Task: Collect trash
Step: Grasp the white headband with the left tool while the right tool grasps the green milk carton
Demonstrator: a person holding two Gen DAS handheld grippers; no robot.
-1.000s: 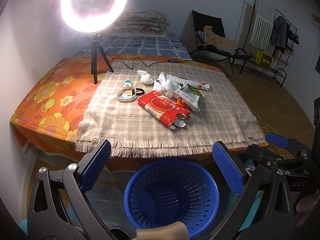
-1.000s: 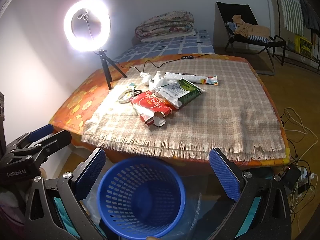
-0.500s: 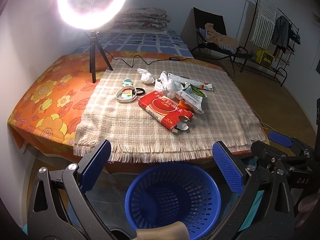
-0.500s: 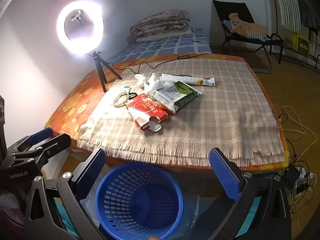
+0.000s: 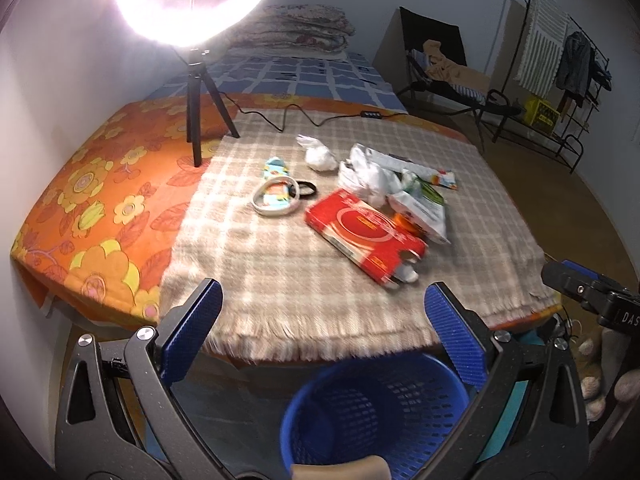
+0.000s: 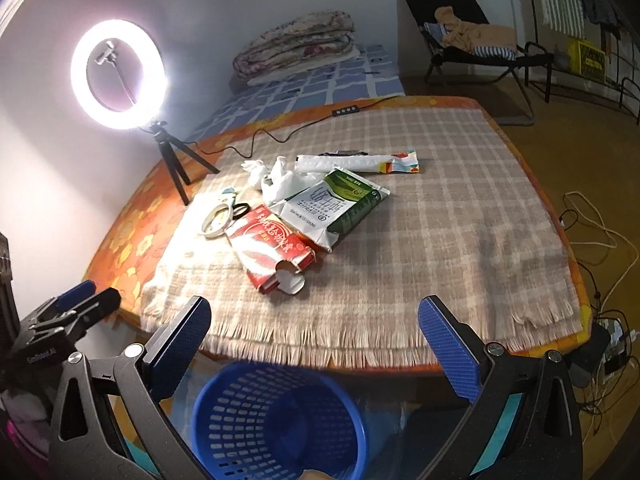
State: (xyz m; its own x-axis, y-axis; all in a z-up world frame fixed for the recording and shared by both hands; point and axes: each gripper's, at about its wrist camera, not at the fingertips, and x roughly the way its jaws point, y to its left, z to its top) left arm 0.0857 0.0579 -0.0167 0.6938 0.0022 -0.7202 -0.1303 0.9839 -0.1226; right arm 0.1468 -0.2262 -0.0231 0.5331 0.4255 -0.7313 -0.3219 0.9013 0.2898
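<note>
A pile of trash lies on the checked cloth (image 5: 280, 264): a red carton (image 5: 362, 236) (image 6: 272, 248), a green and white bag (image 6: 332, 208) (image 5: 420, 208), crumpled white paper (image 5: 368, 178) (image 6: 280, 178), a long white wrapper (image 6: 356, 162), and a tape ring (image 5: 276, 200) (image 6: 216, 220). A blue mesh basket (image 5: 376, 412) (image 6: 276, 420) stands on the floor in front of the table. My left gripper (image 5: 324, 328) is open and empty above the basket, short of the table edge. My right gripper (image 6: 316, 344) is open and empty beside it.
A lit ring light on a tripod (image 5: 196, 112) (image 6: 168, 152) stands at the table's back left, its cable running across the cloth. A bed with folded blankets (image 6: 296, 44) is behind. A chair (image 6: 472, 40) and cables on the floor (image 6: 592, 232) lie to the right.
Both grippers have moved up and forward towards the table. The basket has dropped lower in both views and the trash pile looks closer. Nothing was taken hold of.
</note>
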